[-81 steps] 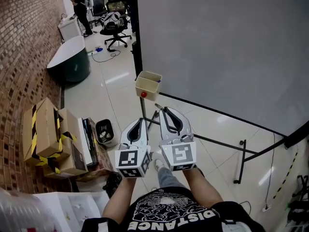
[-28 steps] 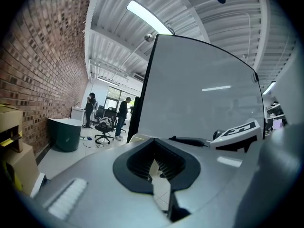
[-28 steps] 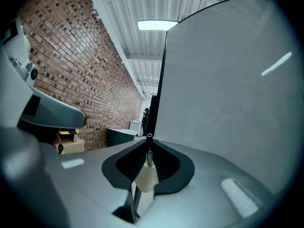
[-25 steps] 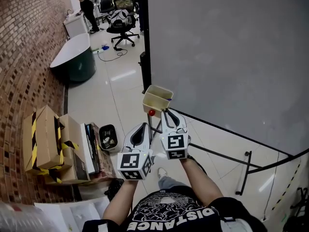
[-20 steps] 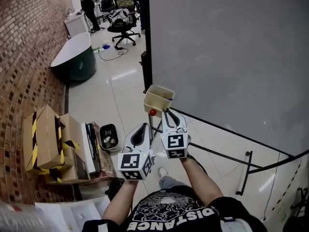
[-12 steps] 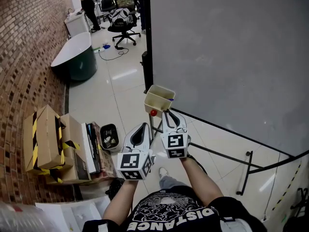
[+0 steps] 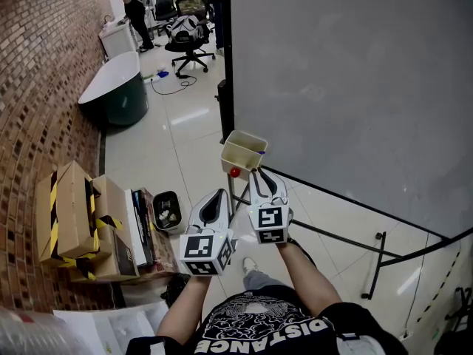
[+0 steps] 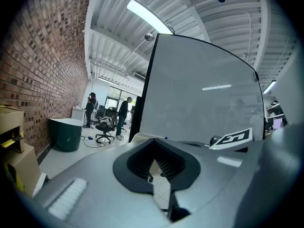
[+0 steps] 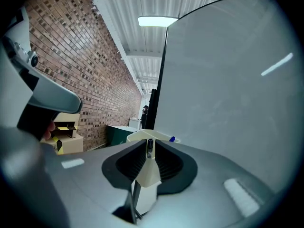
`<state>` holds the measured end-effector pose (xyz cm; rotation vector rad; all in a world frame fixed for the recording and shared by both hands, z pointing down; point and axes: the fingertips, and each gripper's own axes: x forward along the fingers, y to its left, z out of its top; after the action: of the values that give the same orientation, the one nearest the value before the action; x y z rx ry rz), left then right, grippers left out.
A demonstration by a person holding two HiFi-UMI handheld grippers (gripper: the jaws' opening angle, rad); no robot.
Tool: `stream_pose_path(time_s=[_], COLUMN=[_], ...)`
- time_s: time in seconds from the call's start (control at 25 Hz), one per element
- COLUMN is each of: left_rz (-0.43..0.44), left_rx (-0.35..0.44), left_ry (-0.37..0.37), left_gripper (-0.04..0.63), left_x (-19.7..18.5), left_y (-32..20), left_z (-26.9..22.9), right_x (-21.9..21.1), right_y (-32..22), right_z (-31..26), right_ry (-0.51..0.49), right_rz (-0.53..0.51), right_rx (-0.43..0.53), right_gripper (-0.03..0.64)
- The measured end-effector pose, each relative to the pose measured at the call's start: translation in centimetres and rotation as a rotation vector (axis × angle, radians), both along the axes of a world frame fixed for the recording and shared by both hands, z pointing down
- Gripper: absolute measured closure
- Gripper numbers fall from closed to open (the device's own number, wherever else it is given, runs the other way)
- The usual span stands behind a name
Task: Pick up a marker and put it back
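In right tongs (image 7: pixel 257 171), one marker (image 9: pixel 149 146)

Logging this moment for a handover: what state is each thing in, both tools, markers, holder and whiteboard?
left tool: jaws together, empty.
right tool: closed on a thin dark marker, held level at the holder.
blue-ended marker: in the holder, blue end showing at its rim.
holder: upright, open-topped.
whiteboard: no writing visible.
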<state>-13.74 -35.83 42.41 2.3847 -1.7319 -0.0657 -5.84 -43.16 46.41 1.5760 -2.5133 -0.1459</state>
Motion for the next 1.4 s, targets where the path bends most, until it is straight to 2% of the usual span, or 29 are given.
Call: stream_pose_path(time_s=[0.64,0.72,1.0,1.4], left_rz=[0.022,0.026,0.035,0.043], left_rx=[0.041,0.046,0.070,0.073], left_ry=[-0.009,-0.012,-0.016,-0.025], left_gripper=[0.591,0.591,0.591,0.591], left_x=[1.5,1.7,2.3,3.7], left_y=[5.4,6.3,9.6,12.7], left_z=[-1.7,-1.9,-2.4,-1.9], right_x=[1.0,1.0,1.0,1.8], right_y=[9.0,10.3,15.0,20.0], right_z=[-6.6,-7.1,-7.7,-8.9], right_ry=[-0.104,-0.098,-0.096,-0.148], right_rz=[-0.003,-0.003,-0.023,-0.059], right_rx=[0.080,0.090,0.083,0.088], right_gripper=[0.585,0.612,0.617,0.617])
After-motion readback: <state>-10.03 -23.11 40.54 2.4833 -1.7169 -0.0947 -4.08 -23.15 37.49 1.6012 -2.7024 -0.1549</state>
